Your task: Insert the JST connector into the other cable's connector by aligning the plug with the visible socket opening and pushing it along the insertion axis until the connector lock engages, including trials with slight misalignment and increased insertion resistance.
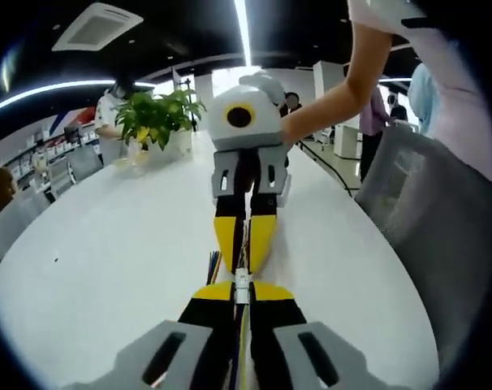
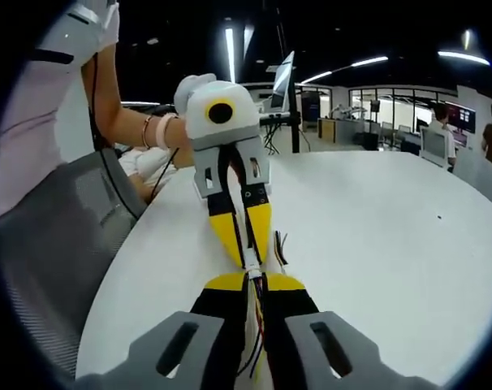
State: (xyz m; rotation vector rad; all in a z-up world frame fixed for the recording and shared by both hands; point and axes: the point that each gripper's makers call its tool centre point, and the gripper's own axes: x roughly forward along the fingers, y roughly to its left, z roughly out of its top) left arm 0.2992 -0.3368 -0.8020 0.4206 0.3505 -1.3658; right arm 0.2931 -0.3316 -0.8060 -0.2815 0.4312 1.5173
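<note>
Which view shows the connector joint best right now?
The right gripper view: the white connector joint sits clear between both pairs of yellow jaws, wires trailing back. In the left gripper view the joint shows too, but smaller and partly masked by the jaws.

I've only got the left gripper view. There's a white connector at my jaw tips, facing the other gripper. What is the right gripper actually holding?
Observer: In the right gripper view, the right gripper is shut on a bundle of coloured wires, which runs back between its jaws from the white connector.
Operator: Are the two halves fully joined?
Observer: I cannot tell. The left gripper has its yellow tips right at the connector, with no gap visible.
Operator: What's behind the left gripper?
Observer: A monitor on a stand, beyond the white table.
</note>
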